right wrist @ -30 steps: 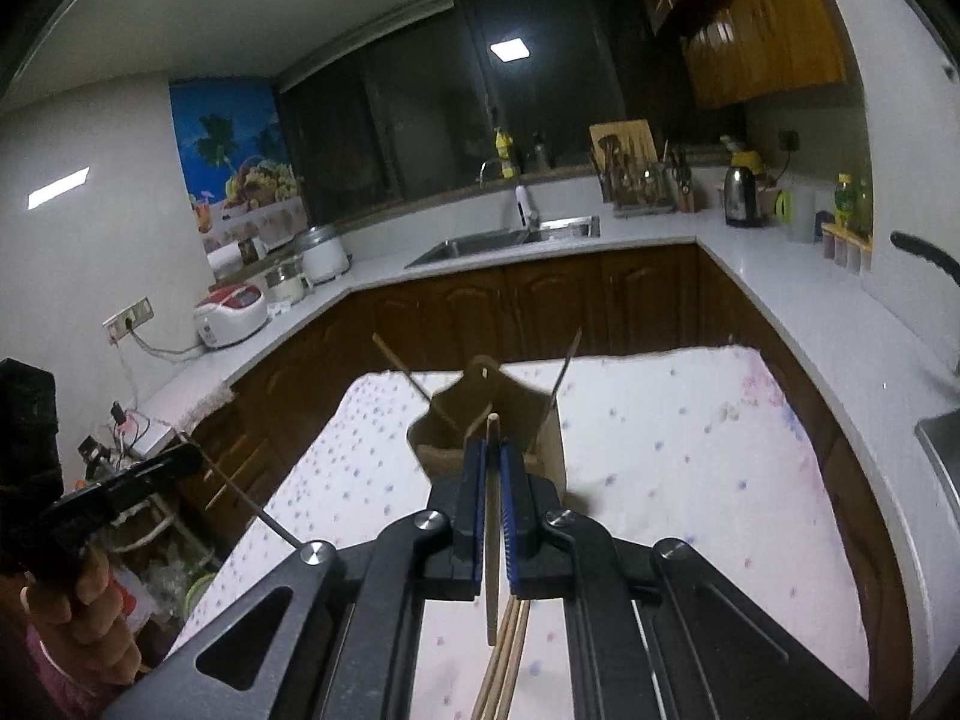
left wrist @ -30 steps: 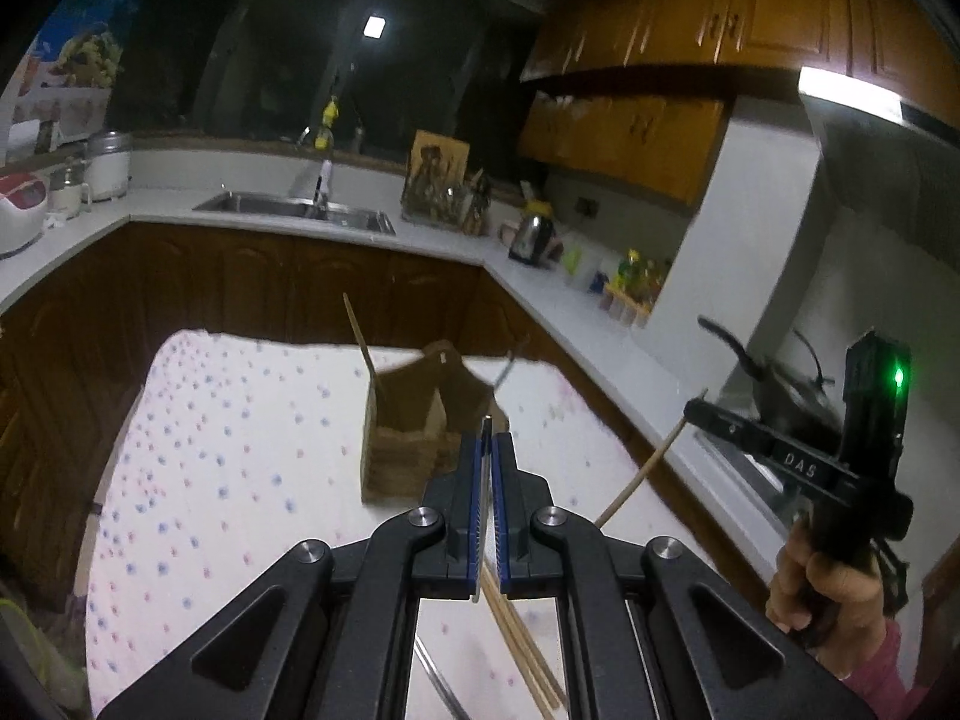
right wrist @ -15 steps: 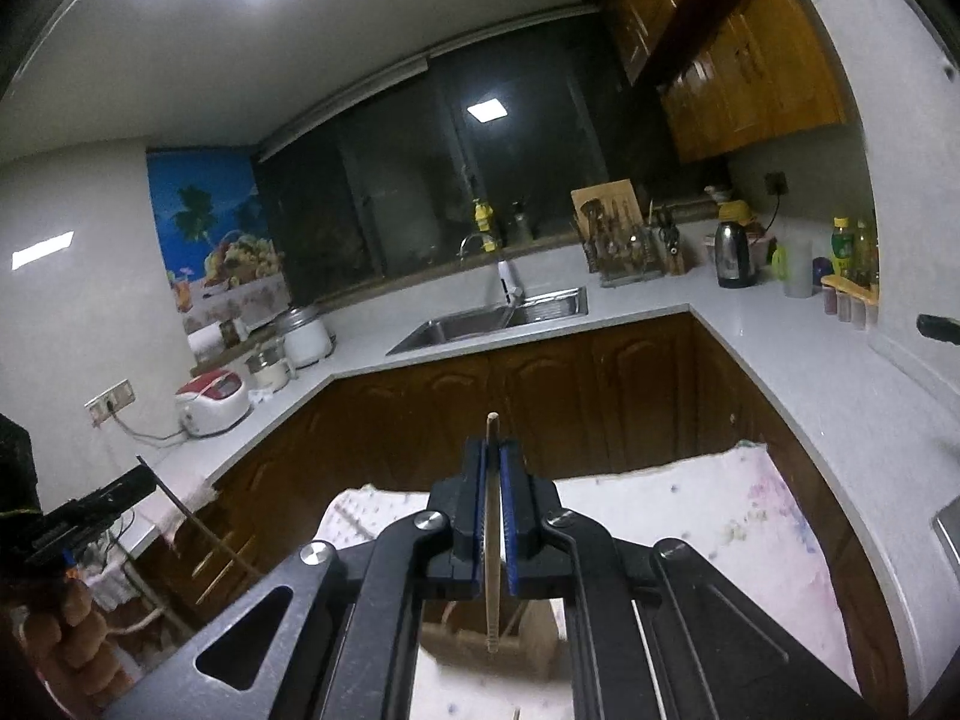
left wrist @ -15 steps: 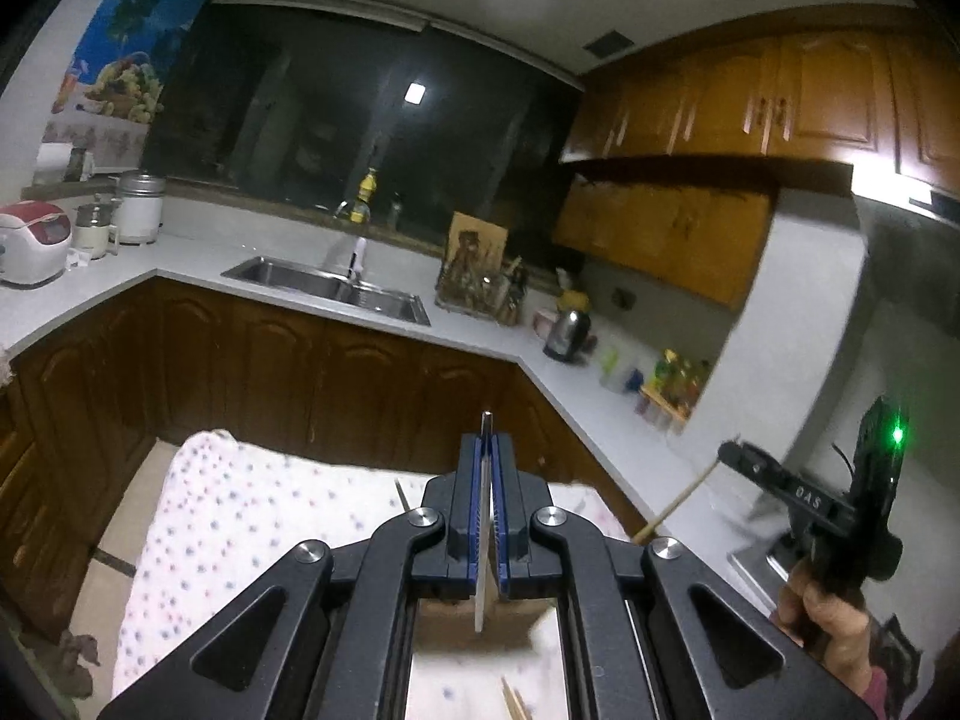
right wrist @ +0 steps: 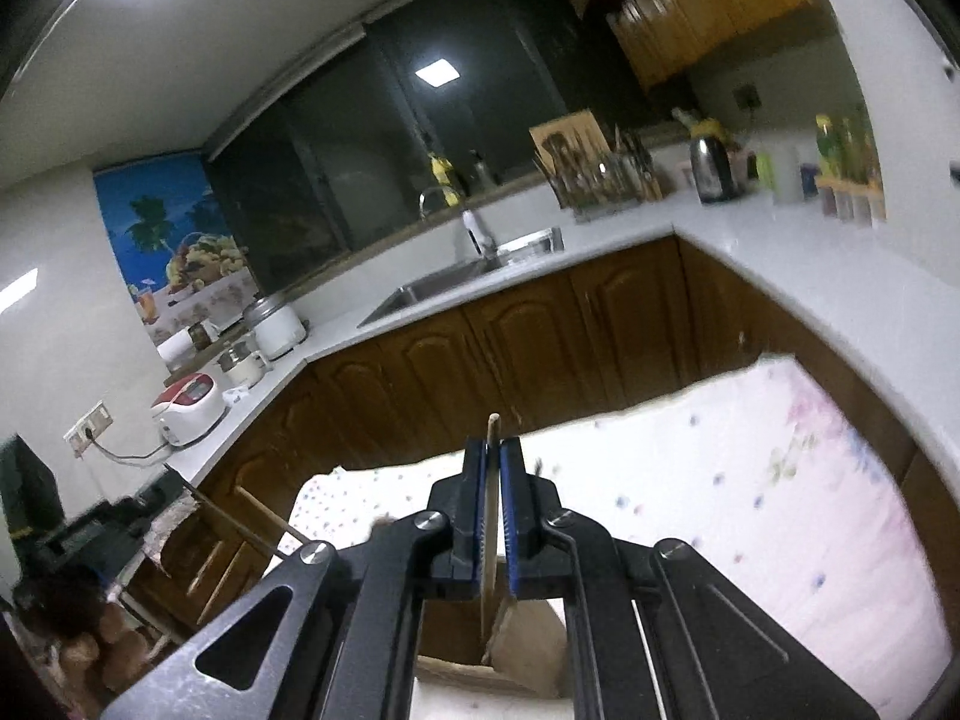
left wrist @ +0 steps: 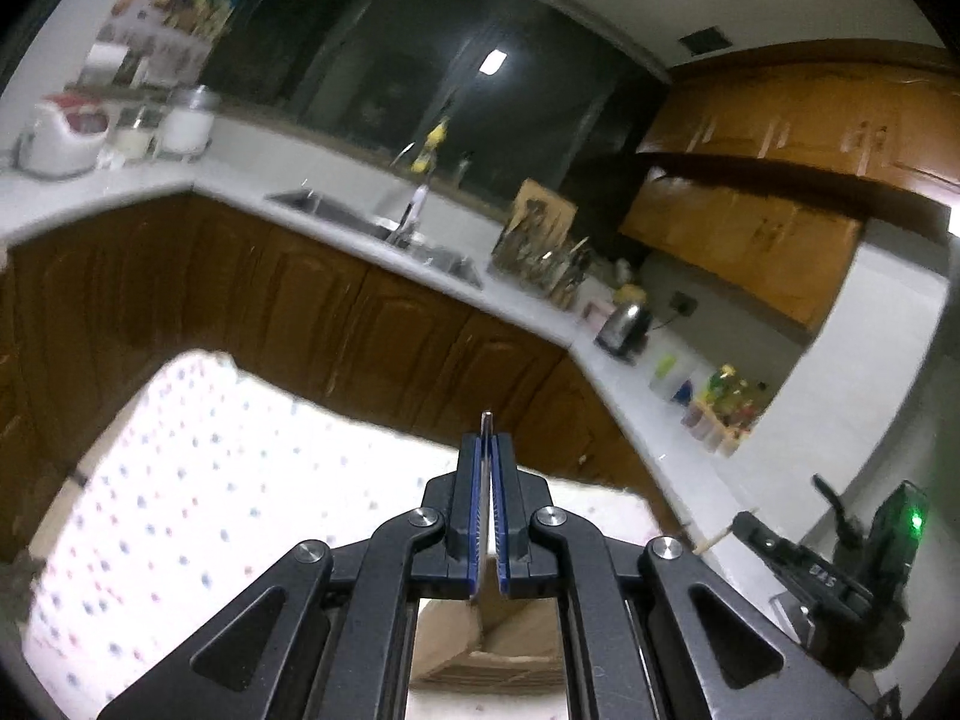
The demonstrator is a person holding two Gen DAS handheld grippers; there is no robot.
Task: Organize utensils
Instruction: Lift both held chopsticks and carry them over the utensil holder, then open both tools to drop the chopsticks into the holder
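Note:
My left gripper (left wrist: pixel 487 445) is shut on a thin silvery metal utensil (left wrist: pixel 486 420), whose tip pokes out past the blue pads. Right beneath the jaws sits the brown wooden utensil holder (left wrist: pixel 480 636) on the dotted tablecloth (left wrist: pixel 180 480). My right gripper (right wrist: pixel 492 450) is shut on a wooden chopstick (right wrist: pixel 492 426), whose lower end reaches down into the holder (right wrist: pixel 522 642). Each view shows the other gripper off to the side: the right gripper (left wrist: pixel 747 525) at lower right, the left gripper (right wrist: pixel 174 486) at far left.
A white L-shaped counter (right wrist: pixel 810 276) on brown cabinets wraps the room behind the table. It carries a sink (right wrist: pixel 456 282), a knife rack (right wrist: pixel 600 174), a kettle (right wrist: pixel 711 168) and a rice cooker (right wrist: pixel 189 408). The tablecloth (right wrist: pixel 750 480) stretches to the right of the holder.
Both grippers carried their utensils forward from short of the holder to right above it. The loose chopsticks on the cloth have dropped out of sight. Both views have rolled.

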